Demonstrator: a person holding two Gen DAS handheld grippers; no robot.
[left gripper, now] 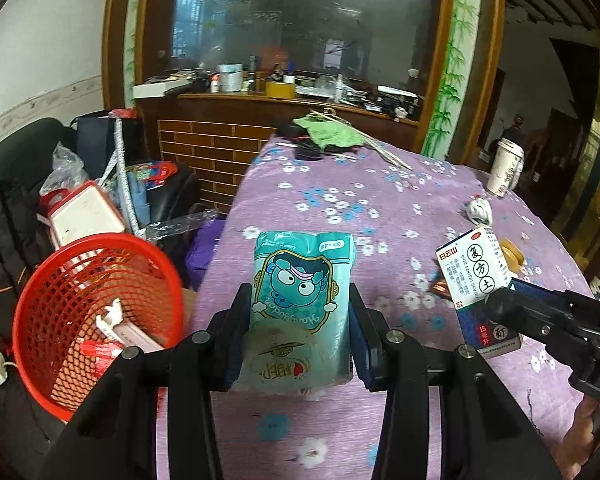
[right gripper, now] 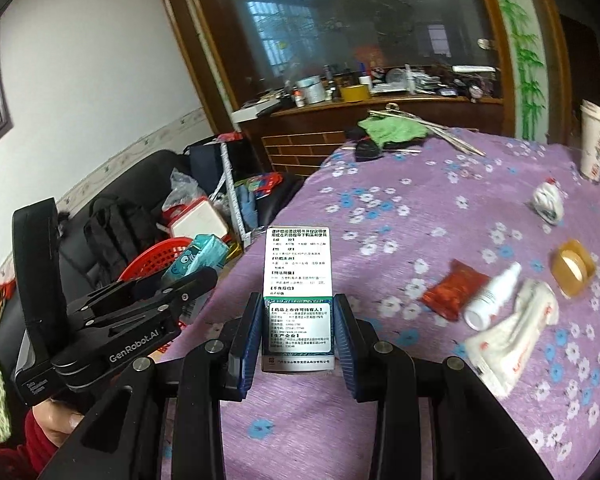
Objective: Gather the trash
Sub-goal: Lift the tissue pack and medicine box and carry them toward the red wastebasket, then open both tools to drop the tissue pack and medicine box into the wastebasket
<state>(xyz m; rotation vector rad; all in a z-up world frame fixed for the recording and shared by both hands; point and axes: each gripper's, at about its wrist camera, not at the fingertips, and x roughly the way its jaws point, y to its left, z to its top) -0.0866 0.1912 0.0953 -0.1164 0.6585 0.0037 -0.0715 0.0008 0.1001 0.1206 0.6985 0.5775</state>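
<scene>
L gripper (left gripper: 300, 300) is clamped on a teal tissue pack (left gripper: 300, 300) w/ a cartoon face, both pads pressing its sides; pack is lifted over the table's (left gripper: 380, 208) near-left edge, just beside the red mesh basket (left gripper: 60, 288). Basket sits off the table's left side, w/ bits of white and red rubbish already inside.

R gripper (right gripper: 298, 320) grips a white-and-blue medicine box (right gripper: 298, 280) upright between its blue pads, held above the table's purple floral cloth, right of the tissue pack.

Still on the table, right of the box: red wrapper (right gripper: 454, 294), small white bottle (right gripper: 490, 300) lying on its side, crumpled white packet (right gripper: 512, 332) touching the bottle, amber tape roll (right gripper: 572, 268), balled paper (right gripper: 548, 202). Paper cup (right gripper: 596, 144) stands at the table's far-right edge. Green cloth (right gripper: 392, 128) lies at the far end.
</scene>
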